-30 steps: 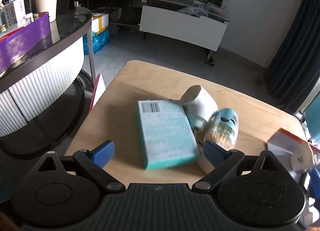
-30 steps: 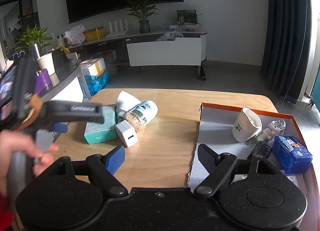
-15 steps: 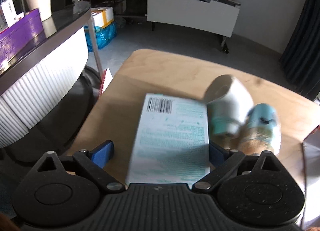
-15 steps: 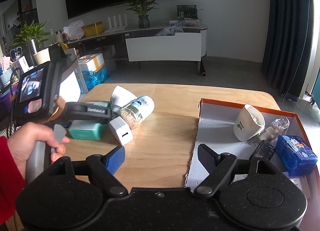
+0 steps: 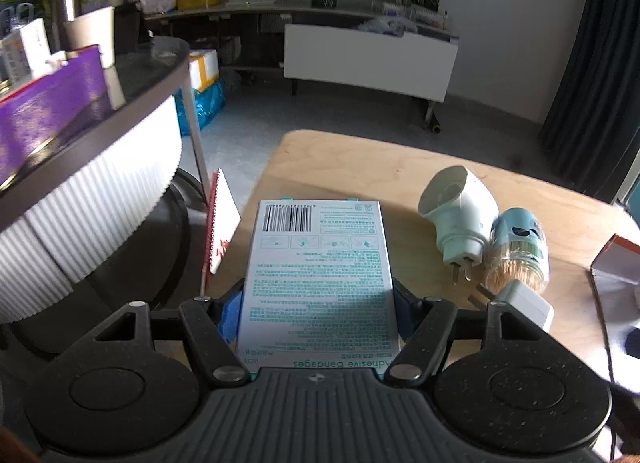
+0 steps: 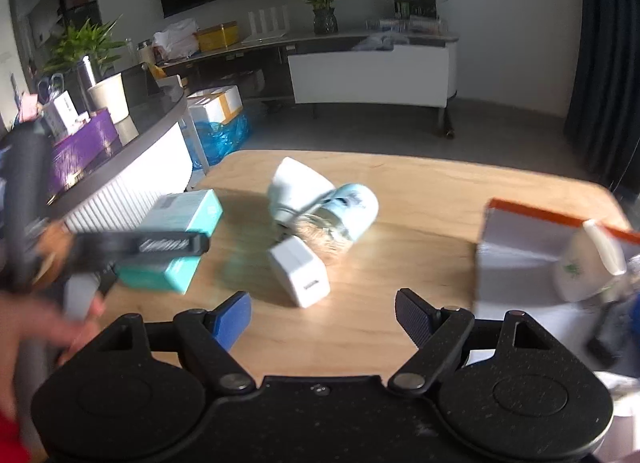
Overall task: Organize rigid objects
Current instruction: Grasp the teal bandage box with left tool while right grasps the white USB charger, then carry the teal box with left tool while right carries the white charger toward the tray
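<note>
- Left wrist view: left gripper (image 5: pixel 318 313) jaws closing, bandage box (image 5: pixel 318 283) between them; blue pads flank its long sides, seemingly touching. Box sits at table (image 5: pixel 360 167) left edge. Plug-in (image 5: pixel 460 215), toothpick jar (image 5: pixel 518 243), charger (image 5: pixel 524 303) lie just right of it.
- Right wrist view (blurred): right gripper (image 6: pixel 323 315) jaws released, holding nothing, over bare table short of charger (image 6: pixel 300 271). Tray (image 6: pixel 516 251) at right holds a cup (image 6: pixel 584 267).
- Step, as judged: grasping the box. Next: firm grip, lift clear, carry over to tray without knocking the cluster.
</note>
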`<action>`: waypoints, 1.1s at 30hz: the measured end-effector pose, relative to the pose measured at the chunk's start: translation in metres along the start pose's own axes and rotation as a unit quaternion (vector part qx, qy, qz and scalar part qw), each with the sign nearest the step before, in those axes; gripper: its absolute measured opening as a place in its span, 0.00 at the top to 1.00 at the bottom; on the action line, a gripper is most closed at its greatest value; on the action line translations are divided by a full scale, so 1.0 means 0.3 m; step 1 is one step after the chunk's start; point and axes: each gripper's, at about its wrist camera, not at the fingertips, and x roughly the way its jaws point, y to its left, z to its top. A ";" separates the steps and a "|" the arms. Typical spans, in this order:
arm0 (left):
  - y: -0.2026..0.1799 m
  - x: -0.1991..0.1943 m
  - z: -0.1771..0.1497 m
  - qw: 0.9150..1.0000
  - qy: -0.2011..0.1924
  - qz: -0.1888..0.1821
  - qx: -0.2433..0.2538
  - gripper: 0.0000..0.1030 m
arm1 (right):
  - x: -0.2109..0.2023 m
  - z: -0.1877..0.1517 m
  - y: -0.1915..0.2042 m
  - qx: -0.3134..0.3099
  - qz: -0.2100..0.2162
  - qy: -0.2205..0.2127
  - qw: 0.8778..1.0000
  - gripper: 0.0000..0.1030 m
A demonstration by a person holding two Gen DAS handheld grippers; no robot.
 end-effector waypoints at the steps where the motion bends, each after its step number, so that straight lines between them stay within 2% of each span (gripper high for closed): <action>1: 0.011 -0.018 -0.010 1.000 -0.003 0.000 -0.002 0.31 | 0.020 0.005 0.008 0.009 -0.002 0.002 1.000 0.08; 5: 0.053 -0.057 -0.026 1.000 -0.009 -0.003 -0.018 0.31 | 0.104 0.008 0.055 0.059 -0.016 -0.003 0.998 0.08; 10: 0.089 -0.082 -0.040 0.999 -0.013 -0.011 -0.027 0.31 | 0.198 -0.002 0.096 0.097 -0.064 -0.015 0.993 0.09; 11: 0.091 -0.082 -0.041 0.999 -0.014 -0.012 -0.027 0.31 | 0.215 -0.003 0.102 0.100 -0.071 -0.013 0.992 0.12; 13: 0.089 -0.084 -0.049 0.999 -0.015 -0.018 -0.025 0.31 | 0.238 -0.006 0.113 0.102 -0.081 -0.017 0.991 0.19; 14: 0.087 -0.083 -0.051 0.999 -0.016 -0.021 -0.022 0.31 | 0.249 -0.008 0.121 0.097 -0.090 -0.020 0.991 0.29; 15: 0.086 -0.085 -0.054 0.999 -0.018 -0.024 -0.018 0.31 | 0.256 -0.008 0.131 0.087 -0.100 -0.024 0.991 0.45; 19: 0.087 -0.089 -0.073 0.999 -0.019 -0.039 -0.011 0.31 | 0.248 -0.012 0.134 0.082 -0.106 -0.026 0.991 0.50; 20: 0.089 -0.089 -0.077 0.999 -0.018 -0.042 -0.011 0.31 | 0.236 -0.019 0.133 0.081 -0.109 -0.029 0.990 0.66; 22: 0.090 -0.090 -0.083 0.999 -0.017 -0.046 -0.010 0.31 | 0.212 -0.029 0.137 0.068 -0.115 -0.033 0.990 0.67; 27: 0.083 -0.121 -0.102 0.998 -0.016 -0.062 -0.002 0.31 | 0.144 -0.071 0.114 0.066 -0.098 -0.019 0.993 0.67; 33: 0.073 -0.191 -0.144 0.997 -0.018 -0.073 0.000 0.31 | -0.013 -0.116 0.094 0.050 -0.069 -0.047 0.995 0.67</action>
